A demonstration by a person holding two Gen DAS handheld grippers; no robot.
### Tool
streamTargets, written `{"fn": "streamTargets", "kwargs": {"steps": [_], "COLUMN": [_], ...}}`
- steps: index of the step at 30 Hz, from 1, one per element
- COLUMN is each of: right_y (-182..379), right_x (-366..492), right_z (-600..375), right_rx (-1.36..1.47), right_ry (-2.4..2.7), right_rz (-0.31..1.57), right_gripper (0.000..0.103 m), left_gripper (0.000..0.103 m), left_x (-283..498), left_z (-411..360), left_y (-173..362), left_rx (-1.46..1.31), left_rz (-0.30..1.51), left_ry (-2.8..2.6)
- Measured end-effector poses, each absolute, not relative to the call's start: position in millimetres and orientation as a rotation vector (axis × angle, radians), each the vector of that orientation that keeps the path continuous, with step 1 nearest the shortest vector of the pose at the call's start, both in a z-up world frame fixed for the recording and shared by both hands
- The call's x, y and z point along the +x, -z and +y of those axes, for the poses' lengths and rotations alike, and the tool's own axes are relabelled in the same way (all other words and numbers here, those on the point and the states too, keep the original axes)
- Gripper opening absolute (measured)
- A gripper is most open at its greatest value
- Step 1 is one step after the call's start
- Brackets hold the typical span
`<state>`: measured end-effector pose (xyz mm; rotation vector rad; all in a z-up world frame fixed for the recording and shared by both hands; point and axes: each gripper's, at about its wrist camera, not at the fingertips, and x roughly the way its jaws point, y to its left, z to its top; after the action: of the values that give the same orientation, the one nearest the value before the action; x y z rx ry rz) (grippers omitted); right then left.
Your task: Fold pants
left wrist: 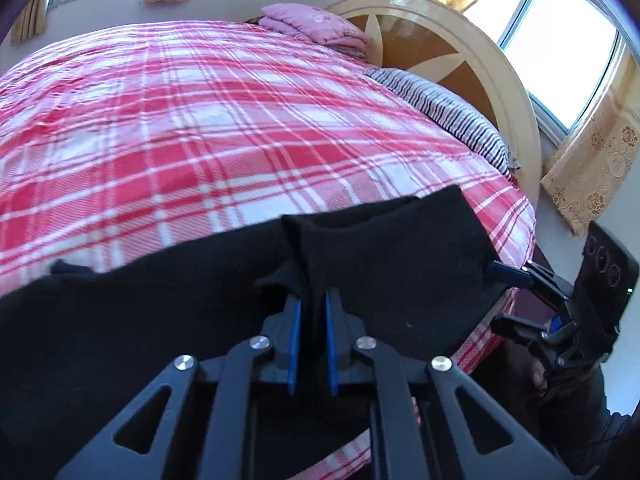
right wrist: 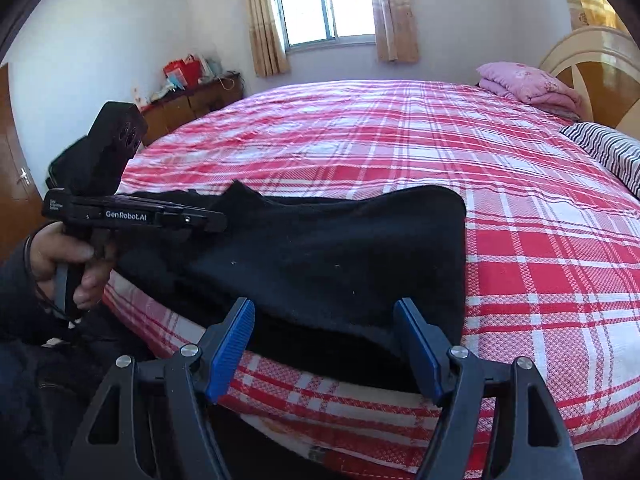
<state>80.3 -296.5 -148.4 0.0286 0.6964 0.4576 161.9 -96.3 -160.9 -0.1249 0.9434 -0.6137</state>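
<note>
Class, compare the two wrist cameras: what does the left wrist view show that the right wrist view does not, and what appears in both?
Only the left wrist view: the left gripper shut on the black pants, and a window beside the headboard.

Only the right wrist view: the right gripper open, a brown cabinet, and the person's hand.

Both: plaid bedspread, pink quilt, striped pillow.

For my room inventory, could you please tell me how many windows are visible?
2. One curtained window is in the wall beyond the far side of the red plaid bed; another bright window is beside the round cream headboard. Others may be hidden.
</note>
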Motion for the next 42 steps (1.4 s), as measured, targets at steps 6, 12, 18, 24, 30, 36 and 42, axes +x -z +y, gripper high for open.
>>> {"fn": "streamTargets", "kwargs": {"steps": [6, 12, 18, 24, 30, 36, 42], "right_y": [128, 121, 151, 175, 148, 133, 122], "right_x": [73, 72, 93, 100, 81, 70, 72], "right_z": [-287, -224, -160, -151, -172, -186, -204], "right_rx": [0.034, -0.076, -0.145, -0.182, -0.124, -0.086, -0.025], "right_ry": [-0.497, -0.681, -0.791, -0.73, -0.748, -0.741, -0.698], "right_rz": [0.645, 0.671, 0.828, 0.908, 0.796, 0.709, 0.65], "right_gripper": [0.073, 0.073, 0.073, 0.073, 0.073, 0.073, 0.073], "left_gripper": [0.056, 0.056, 0.056, 0.061, 0.063, 0.041, 0.021], "left_x": [145, 122, 109, 113, 114, 110, 104], "left_z": [-6, 109, 176, 196, 189, 186, 181], "left_y": [147, 154, 176, 198, 198, 202, 176], "left_rx": [-0.042, 0.001, -0.1, -0.173, -0.139, -0.105, -0.191], "left_rz": [0.878, 0.876, 0.901, 0.915, 0.919, 0.915, 0.888], "left_ry": [0.376, 0.067, -0.076, -0.056, -0.045, -0.027, 0.052]}}
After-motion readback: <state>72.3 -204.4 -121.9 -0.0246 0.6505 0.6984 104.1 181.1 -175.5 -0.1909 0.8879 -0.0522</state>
